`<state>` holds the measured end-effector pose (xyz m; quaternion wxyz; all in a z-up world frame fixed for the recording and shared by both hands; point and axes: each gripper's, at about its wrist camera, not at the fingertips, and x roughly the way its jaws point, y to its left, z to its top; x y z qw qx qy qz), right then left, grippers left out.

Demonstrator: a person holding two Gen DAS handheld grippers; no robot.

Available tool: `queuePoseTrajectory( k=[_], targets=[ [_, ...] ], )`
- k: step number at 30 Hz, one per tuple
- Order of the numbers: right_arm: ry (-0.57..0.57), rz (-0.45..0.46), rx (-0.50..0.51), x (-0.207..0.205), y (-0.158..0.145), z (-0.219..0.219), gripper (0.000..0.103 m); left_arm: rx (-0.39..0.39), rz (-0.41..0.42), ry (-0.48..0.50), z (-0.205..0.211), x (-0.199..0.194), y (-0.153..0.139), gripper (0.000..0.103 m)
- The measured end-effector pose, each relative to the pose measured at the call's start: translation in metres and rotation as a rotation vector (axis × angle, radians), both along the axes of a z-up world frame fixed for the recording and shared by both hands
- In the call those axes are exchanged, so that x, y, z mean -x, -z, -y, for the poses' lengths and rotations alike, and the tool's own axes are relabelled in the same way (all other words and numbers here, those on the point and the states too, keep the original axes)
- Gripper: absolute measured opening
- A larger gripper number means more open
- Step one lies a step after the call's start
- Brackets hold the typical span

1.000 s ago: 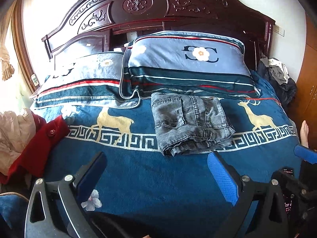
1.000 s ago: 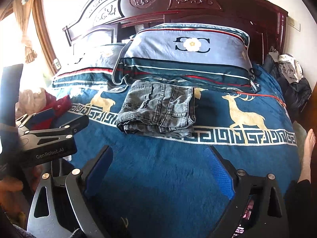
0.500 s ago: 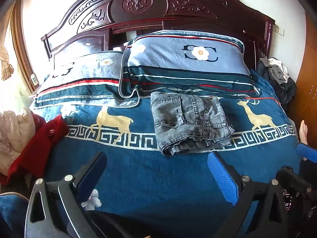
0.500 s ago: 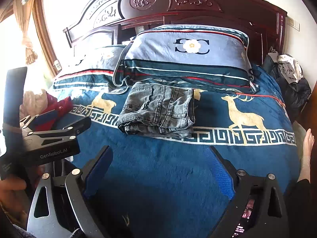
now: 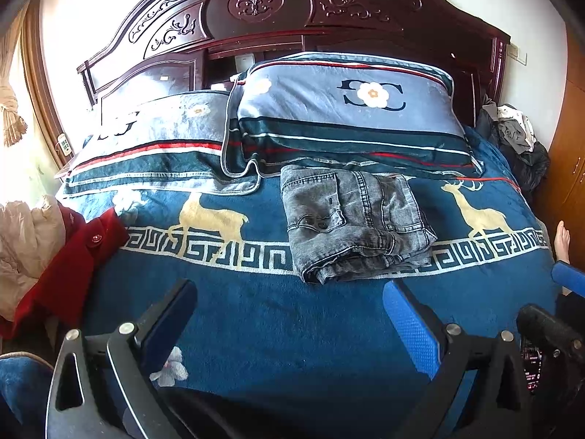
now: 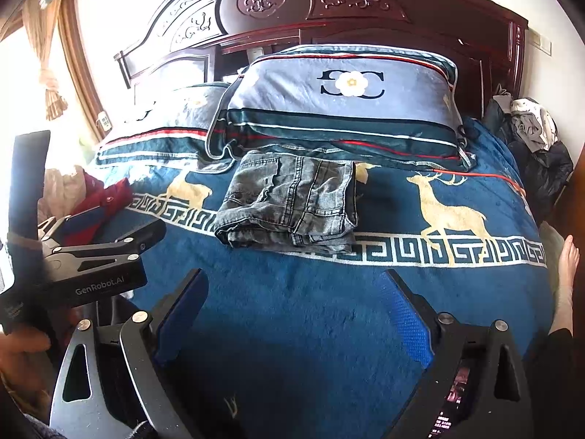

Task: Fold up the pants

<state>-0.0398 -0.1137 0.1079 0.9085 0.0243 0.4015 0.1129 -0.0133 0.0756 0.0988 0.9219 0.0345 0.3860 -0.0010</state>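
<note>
From the left wrist, one folded pair of grey jeans (image 5: 354, 223) lies on the blue blanket (image 5: 278, 314) just below two pillows (image 5: 351, 113), and the left gripper (image 5: 289, 311) hovers near the foot of the bed, jaws spread wide and empty. From the right wrist, the same jeans (image 6: 292, 201) sit well ahead of the right gripper (image 6: 296, 300), likewise spread and empty, with the left gripper (image 6: 102, 252) level beside it.

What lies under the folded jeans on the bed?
The jeans rest on the blue blanket, across its white key-pattern border. The part of the blanket beneath them is covered.
</note>
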Motion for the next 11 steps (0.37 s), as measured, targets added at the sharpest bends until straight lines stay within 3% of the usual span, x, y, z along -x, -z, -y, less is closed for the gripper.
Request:
queuePoseTrajectory(
  k=[11],
  targets=[
    [0.006, -0.001, 0.002, -0.0037, 0.0011, 0.0037, 0.095, 0.019, -0.024, -0.008, -0.006, -0.0047, 0.0078, 0.103]
  ],
)
